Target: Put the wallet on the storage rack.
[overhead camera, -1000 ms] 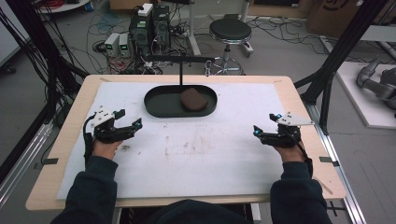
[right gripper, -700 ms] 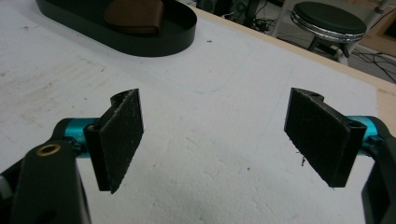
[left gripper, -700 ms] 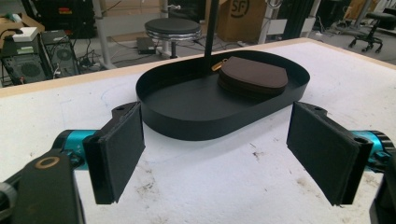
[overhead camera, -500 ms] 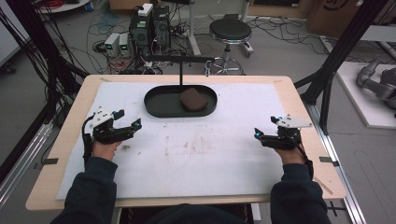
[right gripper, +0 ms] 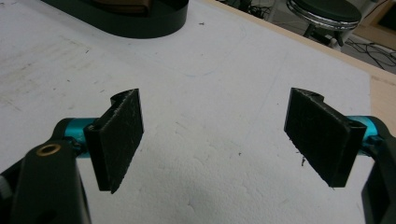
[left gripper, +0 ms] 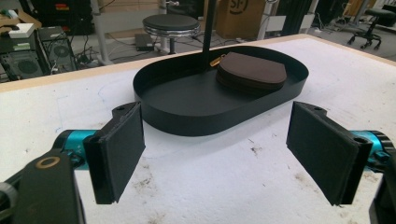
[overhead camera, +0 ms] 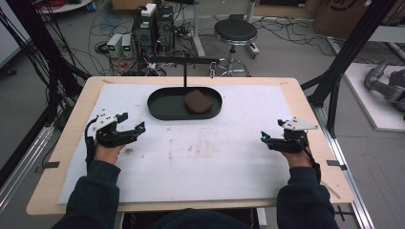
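Left claw [overhead camera: 130, 129] and right claw [overhead camera: 270, 141]: both wide, empty, low over tabletop [overhead camera: 205, 157]. Brown leather pouch [overhead camera: 197, 101]: lying in black oval tray [overhead camera: 162, 106].

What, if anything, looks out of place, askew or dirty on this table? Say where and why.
Nothing is spilled or damaged. The brown pouch lies flat in the black oval tray, right of its middle. Only the white table cover looks odd: brownish smudges stain its centre. Both the left gripper and the right gripper are open and empty.
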Demonstrator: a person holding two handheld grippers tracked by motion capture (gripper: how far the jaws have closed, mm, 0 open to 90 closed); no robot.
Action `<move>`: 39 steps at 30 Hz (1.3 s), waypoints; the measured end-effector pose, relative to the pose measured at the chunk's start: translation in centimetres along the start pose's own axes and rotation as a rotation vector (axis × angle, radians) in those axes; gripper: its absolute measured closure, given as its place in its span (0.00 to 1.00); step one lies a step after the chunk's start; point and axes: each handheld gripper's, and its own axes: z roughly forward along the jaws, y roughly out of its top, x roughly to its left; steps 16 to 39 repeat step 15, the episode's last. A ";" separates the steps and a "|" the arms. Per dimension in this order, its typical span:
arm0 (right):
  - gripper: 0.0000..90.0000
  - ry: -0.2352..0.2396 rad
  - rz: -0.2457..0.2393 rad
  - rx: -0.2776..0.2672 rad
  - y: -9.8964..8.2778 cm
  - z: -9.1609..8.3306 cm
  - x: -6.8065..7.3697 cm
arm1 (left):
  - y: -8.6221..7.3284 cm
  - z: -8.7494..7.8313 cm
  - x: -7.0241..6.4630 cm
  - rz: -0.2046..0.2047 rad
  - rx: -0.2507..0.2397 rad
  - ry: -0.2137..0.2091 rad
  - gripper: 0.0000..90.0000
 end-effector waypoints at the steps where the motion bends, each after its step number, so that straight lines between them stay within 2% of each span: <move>1: 0.22 0.000 0.000 0.001 0.0 0.0 0.0 | 0.0 0.0 0.0 0.000 0.000 -0.001 0.21; 13: 0.22 -0.005 0.015 0.001 -0.2 -0.1 -0.3 | -0.1 0.2 0.0 0.000 0.006 0.001 0.22; 39: 0.22 -0.008 0.011 -0.003 -0.2 -0.1 -0.4 | -0.1 0.2 0.0 0.000 0.005 0.001 0.22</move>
